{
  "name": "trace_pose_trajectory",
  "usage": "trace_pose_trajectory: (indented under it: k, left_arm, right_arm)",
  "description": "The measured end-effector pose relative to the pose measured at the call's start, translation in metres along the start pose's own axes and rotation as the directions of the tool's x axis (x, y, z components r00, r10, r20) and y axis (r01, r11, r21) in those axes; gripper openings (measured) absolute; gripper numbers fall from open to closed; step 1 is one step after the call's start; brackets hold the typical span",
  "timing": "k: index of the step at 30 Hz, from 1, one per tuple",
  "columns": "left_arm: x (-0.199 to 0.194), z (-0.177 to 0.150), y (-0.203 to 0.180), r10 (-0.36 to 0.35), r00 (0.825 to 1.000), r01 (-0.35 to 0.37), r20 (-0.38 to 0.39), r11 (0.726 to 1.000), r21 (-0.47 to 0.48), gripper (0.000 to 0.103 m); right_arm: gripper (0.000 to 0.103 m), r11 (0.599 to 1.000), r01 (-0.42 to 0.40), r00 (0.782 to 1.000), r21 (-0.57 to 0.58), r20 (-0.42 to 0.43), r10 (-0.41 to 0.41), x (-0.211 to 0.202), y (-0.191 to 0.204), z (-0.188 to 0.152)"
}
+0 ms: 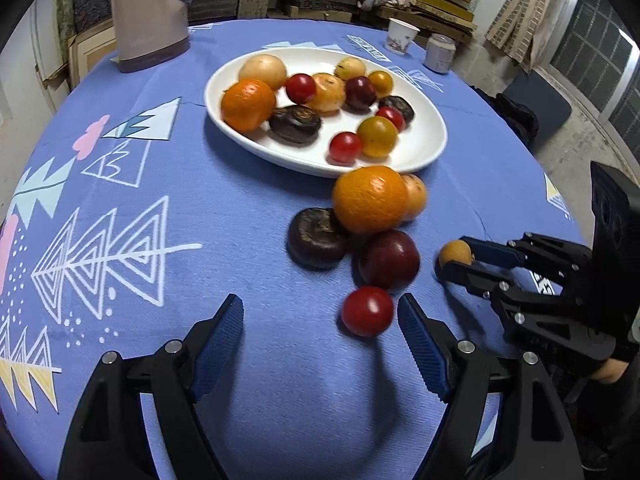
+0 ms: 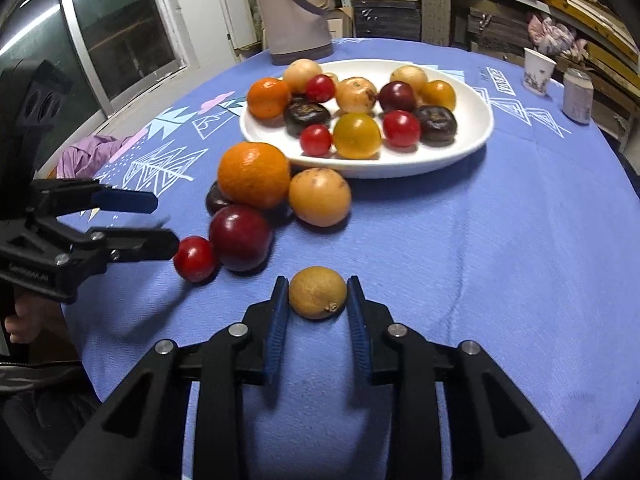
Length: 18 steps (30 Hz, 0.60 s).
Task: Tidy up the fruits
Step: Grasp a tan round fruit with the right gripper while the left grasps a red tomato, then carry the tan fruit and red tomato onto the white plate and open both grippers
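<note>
Right gripper clamped on a small yellow fruit; left gripper apart beside a red cherry tomato.

We see the right gripper with both pads pressed against the small yellow fruit, which sits on the blue-clothed table. Our left gripper stands wide apart, the red cherry tomato between its pads close to the right one, not gripped. At 12 o'clock from that tomato lie a dark red plum, a brown chestnut-like fruit, an orange and a tan fruit, clustered together. Beyond them, the white plate holds more fruits. A paper cup stands at the table's far edge.
</note>
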State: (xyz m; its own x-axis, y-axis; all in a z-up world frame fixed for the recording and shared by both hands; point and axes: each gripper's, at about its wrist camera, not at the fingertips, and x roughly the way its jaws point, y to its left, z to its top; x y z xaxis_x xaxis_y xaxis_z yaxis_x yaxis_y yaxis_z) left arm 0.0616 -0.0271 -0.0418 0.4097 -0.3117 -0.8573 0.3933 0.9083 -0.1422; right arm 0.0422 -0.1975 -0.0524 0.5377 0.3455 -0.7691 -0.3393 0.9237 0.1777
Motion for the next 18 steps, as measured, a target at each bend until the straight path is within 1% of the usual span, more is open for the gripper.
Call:
trace_pose_trajectory:
  k: [6,8,9,10,11,12,14,15,18]
  left_arm:
    - [0.012,-0.004,-0.016,0.006,1.000,-0.006,-0.015,0.999,0.054,0.080]
    - [0.018,-0.004,-0.019,0.016,1.000,-0.015,-0.027,0.998,0.061,0.077]
    - [0.021,-0.004,-0.018,0.019,0.999,-0.017,-0.034,0.998,0.060,0.070]
    - [0.024,-0.004,-0.017,0.028,0.999,-0.026,-0.040,0.998,0.055,0.059]
    - [0.024,-0.004,-0.017,0.039,0.999,-0.038,-0.028,0.998,0.056,0.056]
    - [0.024,-0.004,-0.016,0.043,0.999,-0.042,-0.025,0.998,0.056,0.048]
    - [0.024,-0.003,-0.015,0.032,0.999,-0.031,-0.025,0.998,0.052,0.040]
    - [0.024,-0.003,-0.014,0.034,0.999,-0.033,-0.024,0.998,0.054,0.030]
    - [0.024,-0.003,-0.015,0.039,0.999,-0.038,-0.024,0.998,0.057,0.030]
  right_arm:
    - [0.029,1.000,-0.019,1.000,0.008,-0.004,0.019,0.000,-0.001,-0.002]
    - [0.029,1.000,-0.021,1.000,0.009,-0.005,0.021,0.000,-0.001,-0.002]
    - [0.029,1.000,-0.023,1.000,0.010,-0.004,0.023,0.000,-0.001,-0.002]
    - [0.029,1.000,-0.025,1.000,0.011,-0.005,0.025,0.000,-0.002,-0.002]
    - [0.029,1.000,-0.026,1.000,0.011,-0.005,0.026,0.000,-0.002,-0.002]
    - [0.029,1.000,-0.027,1.000,0.012,-0.005,0.027,0.000,-0.002,-0.002]
    - [0.029,1.000,-0.027,1.000,0.012,-0.005,0.027,0.000,-0.002,-0.002]
    - [0.029,1.000,-0.026,1.000,0.012,-0.005,0.027,0.000,-0.002,-0.002]
    - [0.029,1.000,-0.025,1.000,0.013,-0.005,0.025,0.000,-0.002,-0.002]
